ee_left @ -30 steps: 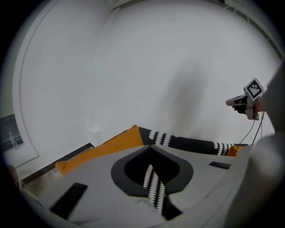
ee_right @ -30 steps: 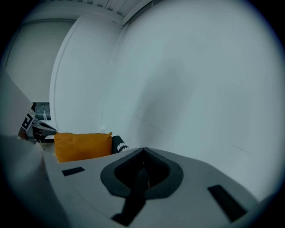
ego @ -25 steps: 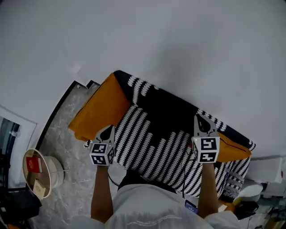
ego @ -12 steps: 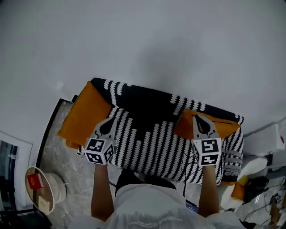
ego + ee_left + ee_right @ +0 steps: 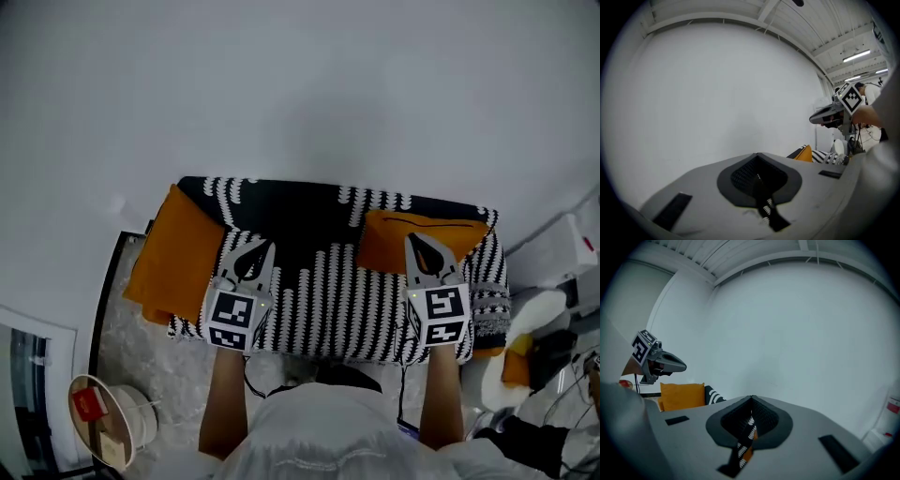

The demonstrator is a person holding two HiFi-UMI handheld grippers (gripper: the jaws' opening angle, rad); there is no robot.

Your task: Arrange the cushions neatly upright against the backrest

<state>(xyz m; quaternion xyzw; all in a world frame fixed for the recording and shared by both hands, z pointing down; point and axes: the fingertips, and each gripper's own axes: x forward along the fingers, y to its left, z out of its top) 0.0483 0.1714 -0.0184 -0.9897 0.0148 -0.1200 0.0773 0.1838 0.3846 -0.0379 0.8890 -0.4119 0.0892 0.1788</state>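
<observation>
A large black-and-white patterned cushion (image 5: pixel 319 281) spans the middle of the head view, held up between my two grippers. My left gripper (image 5: pixel 255 246) is shut on its patterned fabric (image 5: pixel 768 206) near the left side. My right gripper (image 5: pixel 419 239) is shut on the same fabric (image 5: pixel 743 446), with a bit of orange showing in the pinch. An orange cushion (image 5: pixel 173 253) sticks out at the left edge, and another orange cushion (image 5: pixel 389 239) shows at the right, just beside my right gripper. The right gripper view shows the left gripper (image 5: pixel 670 364) above an orange cushion (image 5: pixel 682 396).
A plain white wall (image 5: pixel 300 84) fills the space ahead. A strip of marble floor (image 5: pixel 122 328) and a round side table (image 5: pixel 98 422) holding a red item lie at the lower left. White equipment and clutter (image 5: pixel 553 281) crowd the right edge.
The patterned cushion has swung from a slant to lie level across the view. Both grippers have risen and moved forward with it. The right orange cushion has come into fuller view.
</observation>
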